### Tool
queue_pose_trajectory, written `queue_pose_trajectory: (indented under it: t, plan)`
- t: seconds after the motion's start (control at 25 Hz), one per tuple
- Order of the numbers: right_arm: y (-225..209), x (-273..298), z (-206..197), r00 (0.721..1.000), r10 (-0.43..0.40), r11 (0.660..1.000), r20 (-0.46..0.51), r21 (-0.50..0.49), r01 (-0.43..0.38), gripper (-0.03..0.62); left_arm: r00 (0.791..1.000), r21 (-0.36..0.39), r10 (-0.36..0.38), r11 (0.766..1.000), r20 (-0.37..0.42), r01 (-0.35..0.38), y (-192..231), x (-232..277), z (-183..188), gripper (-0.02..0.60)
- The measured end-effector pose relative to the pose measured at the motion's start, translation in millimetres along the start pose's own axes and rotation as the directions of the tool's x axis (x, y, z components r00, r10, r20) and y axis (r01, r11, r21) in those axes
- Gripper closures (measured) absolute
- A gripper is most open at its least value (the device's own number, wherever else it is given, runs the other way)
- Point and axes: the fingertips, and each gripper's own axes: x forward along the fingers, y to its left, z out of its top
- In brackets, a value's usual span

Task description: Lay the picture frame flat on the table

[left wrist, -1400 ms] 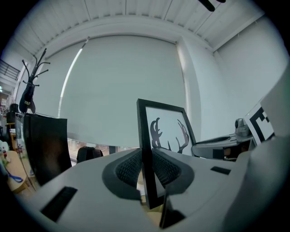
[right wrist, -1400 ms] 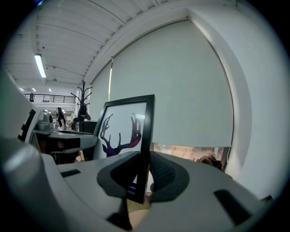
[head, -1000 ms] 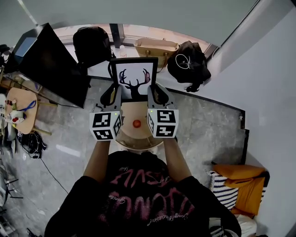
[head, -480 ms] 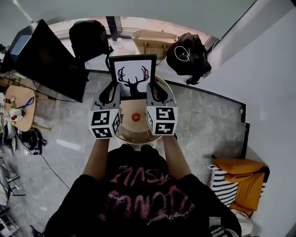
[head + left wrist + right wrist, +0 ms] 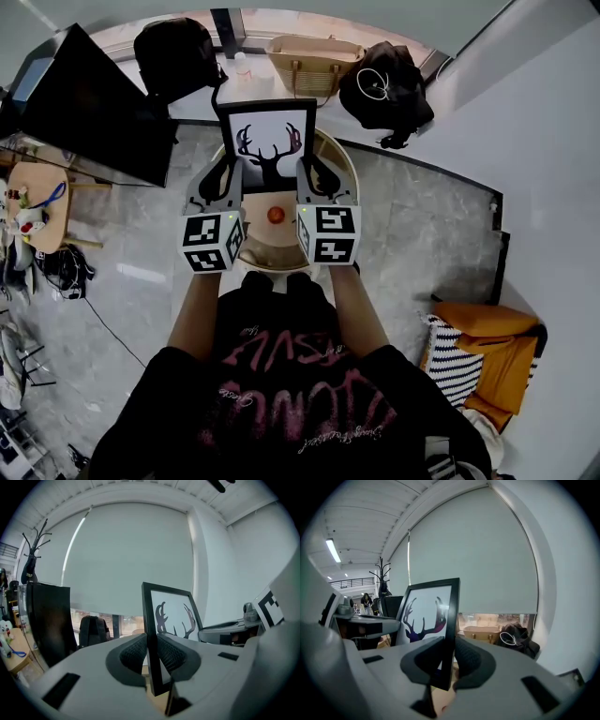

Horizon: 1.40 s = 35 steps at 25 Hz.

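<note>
Black frame (image 5: 269,141) tight between both claws (image 5: 151,651) (image 5: 449,660)

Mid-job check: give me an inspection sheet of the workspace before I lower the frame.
Surface: round wooden table, pale top.
Job's things: picture frame with antler print, upright, not yet flat.
Clutter: small red object on the table, between the grippers.
Grippers: left gripper shut on the frame's left edge; right gripper shut on its right edge.
Cables: white cord looped on the black bag, off the table.
Surroundings: dark screen at left; woven basket and backpack beyond the table.
</note>
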Motion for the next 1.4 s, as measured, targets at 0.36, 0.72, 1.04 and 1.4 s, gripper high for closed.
queue_pose_trajectory:
  t: [0.36, 0.72, 1.04, 1.4]
  plan:
    - [-4.0, -2.1, -23.8, 0.999, 0.000, 1.000, -0.046, 0.012, 0.001, 0.513, 0.999, -0.012, -0.007, 1.000, -0.048, 0.007, -6.7, 0.8, -22.7, 0.509]
    - [-8.9, -1.5, -49.9, 0.996, -0.002, 0.999, -0.091, 0.031, 0.005, 0.513, 0.996, -0.023, -0.016, 1.000, -0.091, 0.014, -12.8, 3.6, -46.8, 0.509]
    - [-7.3, -6.5, -84.8, 0.989, 0.002, 0.999, -0.146, 0.048, 0.005, 0.513, 0.989, -0.047, -0.021, 0.999, -0.148, 0.014, -17.9, -2.3, -82.4, 0.509]
    - [-4.8, -0.4, -112.3, 0.981, 0.016, 0.998, -0.193, 0.063, -0.003, 0.513, 0.980, -0.068, -0.017, 0.998, -0.197, 0.004, -15.2, -0.9, -110.5, 0.509]
